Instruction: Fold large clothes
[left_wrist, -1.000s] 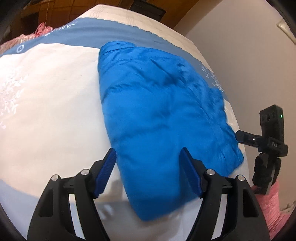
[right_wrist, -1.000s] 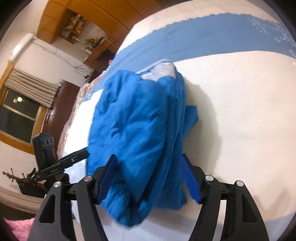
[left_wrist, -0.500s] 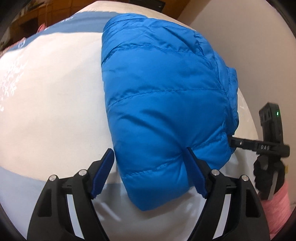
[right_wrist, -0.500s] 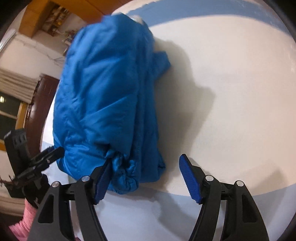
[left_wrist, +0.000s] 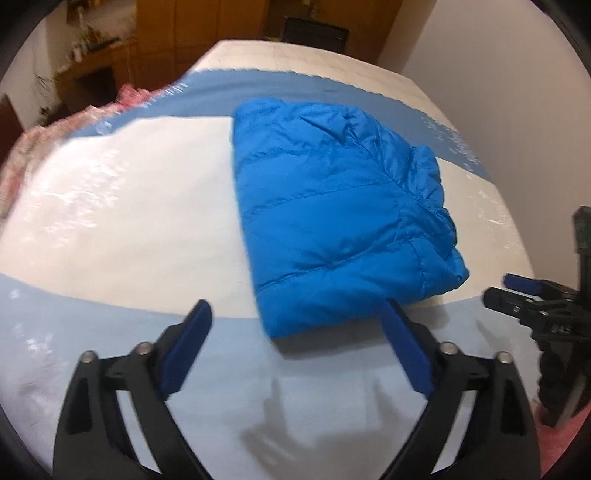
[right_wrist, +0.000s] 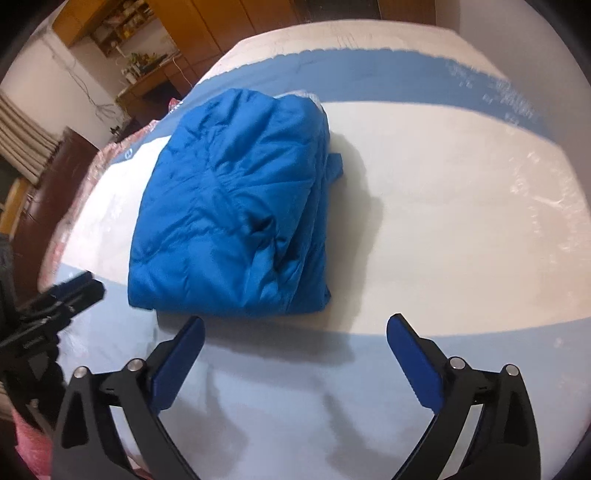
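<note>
A bright blue quilted jacket (left_wrist: 332, 218) lies folded into a thick bundle on the white and blue bed sheet (left_wrist: 122, 218). It also shows in the right wrist view (right_wrist: 236, 218), with loose layers along its right edge. My left gripper (left_wrist: 295, 325) is open and empty, just in front of the bundle's near edge. My right gripper (right_wrist: 295, 336) is open and empty, held back from the bundle over the light blue band. The right gripper also shows at the right edge of the left wrist view (left_wrist: 532, 295), and the left one at the left edge of the right wrist view (right_wrist: 70, 291).
The bed (right_wrist: 461, 206) has a white middle with blue bands front and back. A pink patterned cloth (left_wrist: 33, 136) hangs at its left side. Wooden cabinets (right_wrist: 155, 44) and a dark door stand behind. A plain wall (left_wrist: 517, 74) runs along the right.
Both grippers have pulled back and away from the jacket, which had filled the views up close. The jacket now rests folded on the sheet, apart from both sets of fingers.
</note>
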